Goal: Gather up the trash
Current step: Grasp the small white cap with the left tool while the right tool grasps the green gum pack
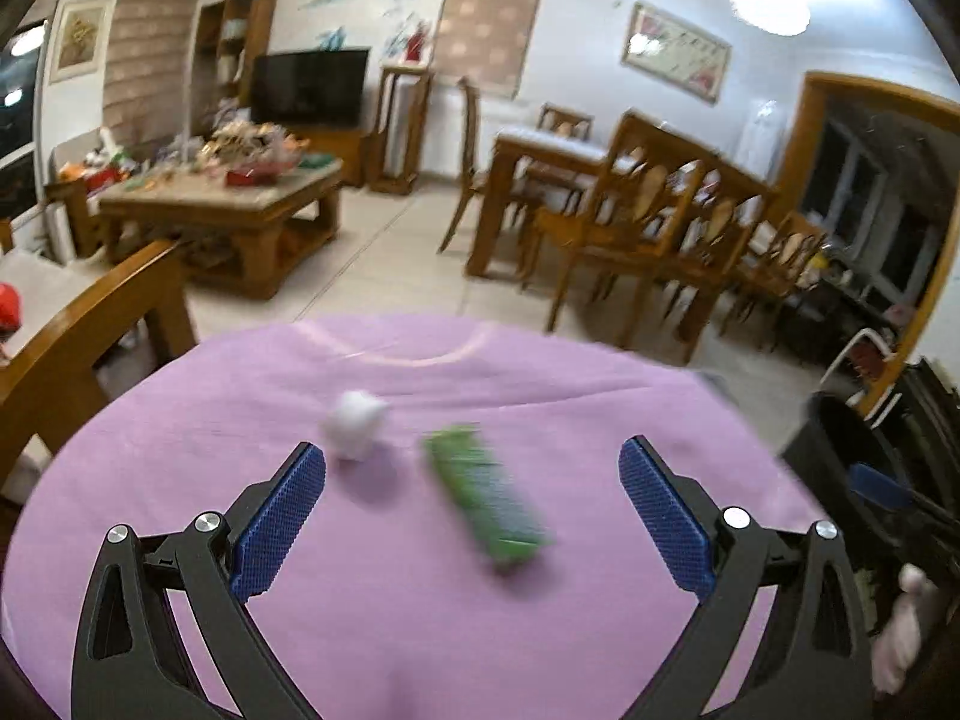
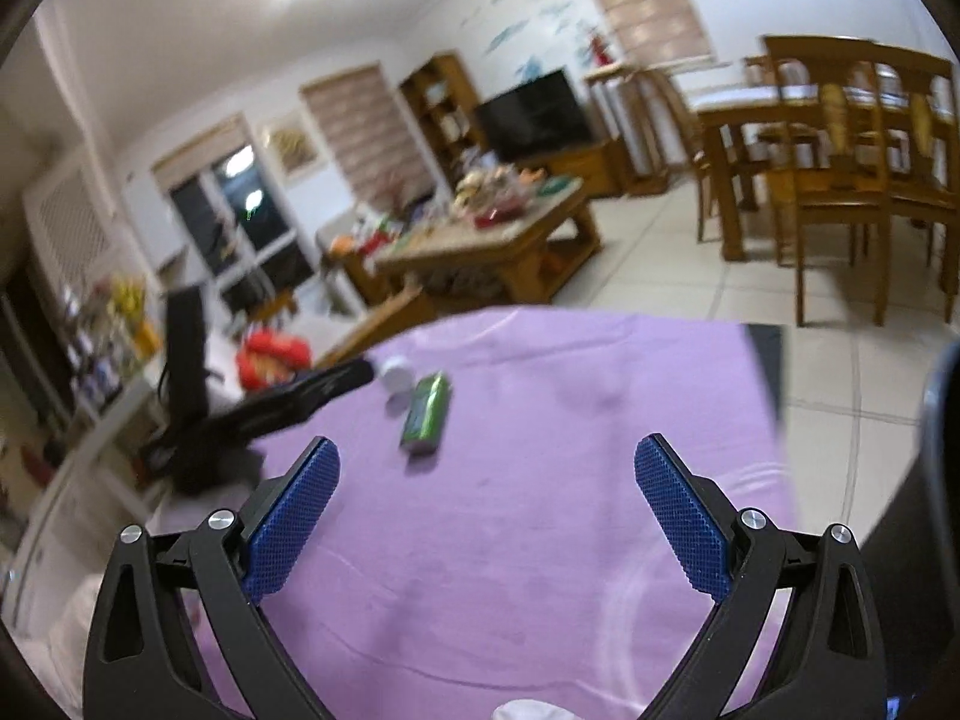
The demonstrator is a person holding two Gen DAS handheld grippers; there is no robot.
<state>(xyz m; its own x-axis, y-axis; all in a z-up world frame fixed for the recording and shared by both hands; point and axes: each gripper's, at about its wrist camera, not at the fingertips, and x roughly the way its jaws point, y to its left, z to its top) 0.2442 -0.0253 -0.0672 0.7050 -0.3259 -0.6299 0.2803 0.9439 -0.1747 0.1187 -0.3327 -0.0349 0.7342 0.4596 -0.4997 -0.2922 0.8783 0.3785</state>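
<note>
Green plastic, motion-blurred, forms the wrapper [image 1: 486,495]: a long flat packet lying on the purple cloth [image 1: 420,600] that covers the table. Beside it sits a crumpled white paper ball [image 1: 355,425], small and roundish.

Left gripper [image 1: 472,462]: jaws spread wide, nothing held. In the left wrist view the wrapper lies between the two blue pads, lower centre of the frame, nearer the right pad's side of centre. The paper ball sits just beside the tip of the left pad, centre-left; whether it touches the pad cannot be told.

Right gripper [image 2: 487,462]: jaws spread wide, nothing held. In the right wrist view the wrapper [image 2: 427,414] and the paper ball [image 2: 397,373] lie well ahead of the pads, centre-left of the frame, close together; contact between the two cannot be told. The left gripper's black body enters from the left edge, with a tip reaching just beside the ball.

Container: a black bin [image 1: 840,456] stands off the table edge at the right of the left wrist view. Its contents cannot be made out.
</note>
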